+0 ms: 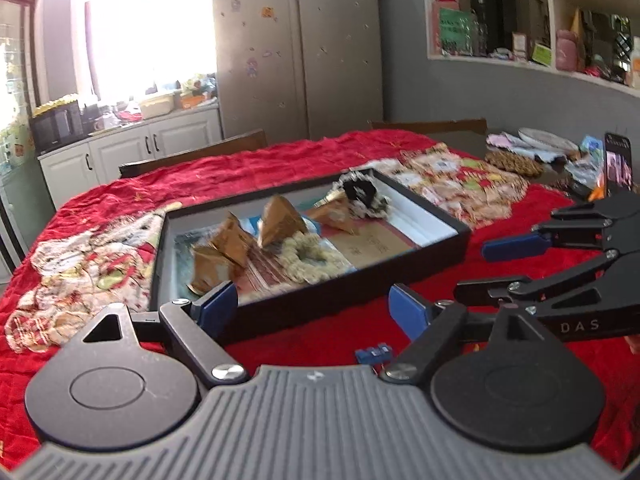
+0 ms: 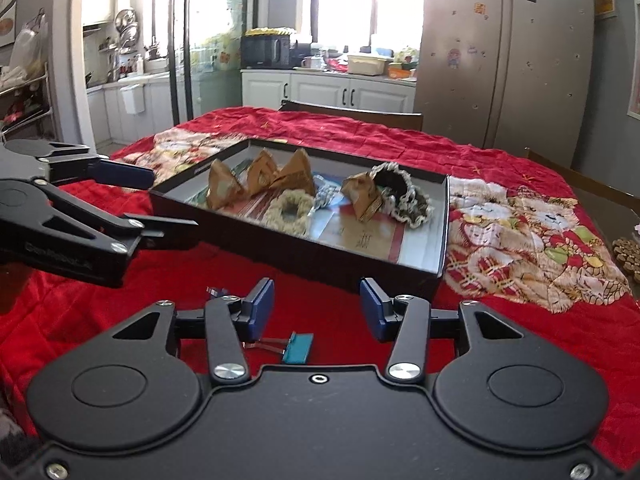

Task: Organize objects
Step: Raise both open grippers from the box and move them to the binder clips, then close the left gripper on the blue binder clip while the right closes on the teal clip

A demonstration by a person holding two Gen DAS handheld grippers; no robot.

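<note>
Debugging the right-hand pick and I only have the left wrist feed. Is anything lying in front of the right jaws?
Observer: Yes. A teal binder clip lies on the red cloth just ahead of the right gripper, in line with the gap between its jaws.
Operator: Gripped?
Observer: No. The jaws stand open and the pads are clear of the clip.
Operator: How does my left gripper sit against the box?
Observer: From the right wrist, the left gripper is at the left corner of the black box. Its jaws are wide and the corner appears between them. I cannot tell whether they touch.
</note>
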